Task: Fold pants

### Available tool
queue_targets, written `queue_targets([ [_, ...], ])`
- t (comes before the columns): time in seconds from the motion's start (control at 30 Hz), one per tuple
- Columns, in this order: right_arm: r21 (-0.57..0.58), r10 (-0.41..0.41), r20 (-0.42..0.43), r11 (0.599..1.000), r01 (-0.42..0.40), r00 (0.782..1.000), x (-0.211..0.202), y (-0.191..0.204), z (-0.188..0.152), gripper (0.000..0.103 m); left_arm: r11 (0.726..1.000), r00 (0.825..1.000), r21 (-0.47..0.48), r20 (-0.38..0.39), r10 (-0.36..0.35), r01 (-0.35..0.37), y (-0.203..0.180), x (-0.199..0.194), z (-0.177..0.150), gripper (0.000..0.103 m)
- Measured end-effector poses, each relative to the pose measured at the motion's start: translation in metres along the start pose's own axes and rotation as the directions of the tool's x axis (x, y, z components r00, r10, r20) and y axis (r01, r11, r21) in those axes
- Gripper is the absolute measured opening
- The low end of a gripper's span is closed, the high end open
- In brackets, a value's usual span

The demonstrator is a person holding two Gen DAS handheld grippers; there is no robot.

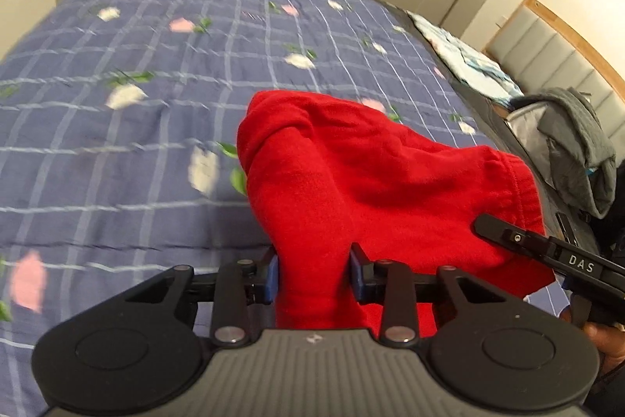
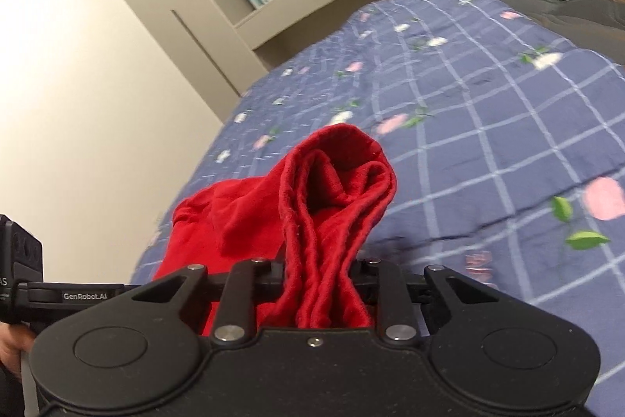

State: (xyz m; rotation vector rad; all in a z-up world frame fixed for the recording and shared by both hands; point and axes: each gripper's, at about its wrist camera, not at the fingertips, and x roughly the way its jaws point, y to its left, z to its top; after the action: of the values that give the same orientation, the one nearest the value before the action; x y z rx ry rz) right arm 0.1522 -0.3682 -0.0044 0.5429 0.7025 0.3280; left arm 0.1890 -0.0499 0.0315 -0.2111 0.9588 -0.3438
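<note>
The bed (image 1: 136, 127) fills both views under its blue checked flowered cover, and no pants are spread flat on it. The red pants (image 1: 371, 182) hang bunched between my two tools, lifted off the cover as far as I can judge, with a hump of cloth rising toward 12 o'clock in the left wrist view. At 3 o'clock of that view a grey garment (image 1: 578, 143) is draped over something beside the bed, and a pale folded cloth (image 1: 465, 61) lies at 2 o'clock on the far edge.

My left gripper (image 1: 314, 274) has its blue pads pressed on a thick fold of red cloth, so it is clamped on the pants. My right gripper (image 2: 324, 284) is likewise closed on a rope of gathered hems that stands up toward 12 o'clock; in the left view its black finger lies against the cloth at 4 o'clock.

I judge this to be the pick-up and carry step: both ends gripped, garment raised, no fold laid yet. Next I need to draw the two grips apart so the cloth hangs straight, then lower it onto the open cover toward 12 o'clock and flatten it before any fold. The wadded grips may hide twisted layers, so I should pull gently.
</note>
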Motion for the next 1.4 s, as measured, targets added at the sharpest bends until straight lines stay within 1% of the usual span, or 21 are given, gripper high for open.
queue_targets([
  [0.17,-0.015,0.069,0.01,0.997,-0.069,0.998,0.019,0.038,0.002,0.025,0.998,0.997,-0.015,0.048,0.056,-0.056,0.029,-0.032,0.006,0.038],
  [0.37,-0.031,0.134,-0.009,0.99,-0.134,0.991,0.049,0.084,-0.006,0.025,0.992,0.991,-0.052,0.072,0.117,-0.113,0.076,-0.059,0.011,0.038],
  [0.5,-0.029,0.153,-0.028,0.988,-0.154,0.988,0.068,0.107,-0.021,0.025,0.987,0.986,-0.071,0.079,0.148,-0.143,0.105,-0.069,0.011,0.038],
  [0.67,-0.015,0.152,-0.057,0.988,-0.153,0.987,0.091,0.127,-0.037,0.025,0.982,0.983,-0.096,0.068,0.172,-0.165,0.133,-0.07,0.005,0.038],
  [0.83,-0.013,0.136,-0.095,0.99,-0.138,0.986,0.106,0.139,-0.05,0.025,0.977,0.984,-0.131,0.046,0.173,-0.166,0.154,-0.064,-0.006,0.038],
  [1.03,-0.022,0.115,-0.133,0.993,-0.119,0.984,0.119,0.143,-0.058,0.025,0.973,0.986,-0.167,0.026,0.163,-0.157,0.167,-0.054,-0.016,0.038],
  [1.3,-0.019,0.099,-0.148,0.995,-0.103,0.984,0.124,0.14,-0.064,0.026,0.971,0.988,-0.184,0.015,0.156,-0.15,0.176,-0.05,-0.02,0.04],
  [1.37,-0.019,0.091,-0.152,0.995,-0.095,0.984,0.126,0.139,-0.064,0.027,0.97,0.988,-0.188,0.011,0.157,-0.152,0.177,-0.048,-0.021,0.041],
  [1.4,-0.021,0.087,-0.153,0.996,-0.091,0.984,0.127,0.139,-0.065,0.03,0.97,0.987,-0.189,0.009,0.159,-0.154,0.177,-0.047,-0.022,0.042],
])
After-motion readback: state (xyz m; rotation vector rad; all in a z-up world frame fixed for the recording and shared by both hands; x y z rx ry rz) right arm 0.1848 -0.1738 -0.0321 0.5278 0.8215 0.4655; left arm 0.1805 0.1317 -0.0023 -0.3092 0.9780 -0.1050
